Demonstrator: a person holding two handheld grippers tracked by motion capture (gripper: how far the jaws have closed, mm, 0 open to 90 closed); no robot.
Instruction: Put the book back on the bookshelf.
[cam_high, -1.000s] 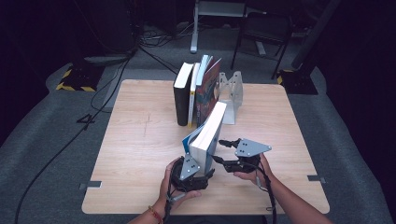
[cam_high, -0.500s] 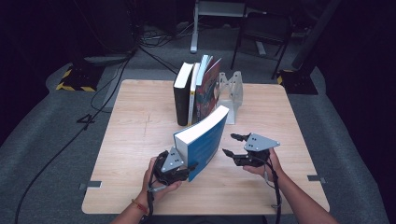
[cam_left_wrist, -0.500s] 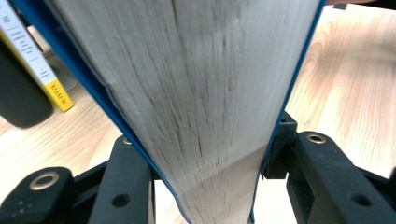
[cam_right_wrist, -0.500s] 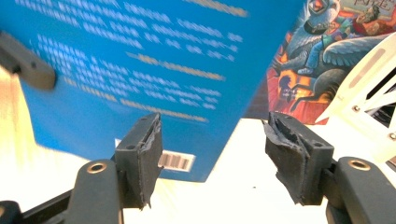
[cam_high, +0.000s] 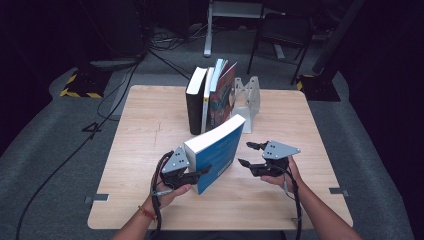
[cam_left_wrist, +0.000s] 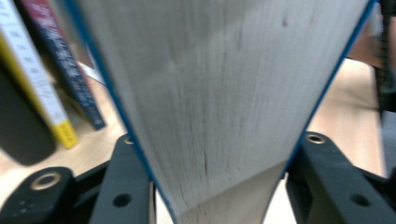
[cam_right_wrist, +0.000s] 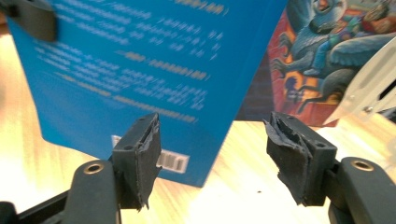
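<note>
Blue book (cam_high: 216, 150) is held tilted above the counter (cam_high: 150, 130), in front of the row of upright books (cam_high: 210, 97) and leaning toward it, page edge up. It is gripped at its near lower corner by the left claw (cam_high: 192, 175); in the left gripper view both jaws are pressed against the blue covers (cam_left_wrist: 224, 93). The jaws have just been closing, with the book between them.

Right claw (cam_high: 250, 155) is parked just right of the book, open, nothing between its jaws; in the right gripper view the back cover (cam_right_wrist: 140, 60) is seen beyond the worn pads (cam_right_wrist: 144, 144), not touched.

Compared with a second ago: the book was stood near upright and flanked by both claws close together; now the right claw is drawn off and the book is carried by the left alone, shifted left and lifted. Handover judged done; placement into the row beside the white bookend (cam_high: 248, 97) judged to come next.
</note>
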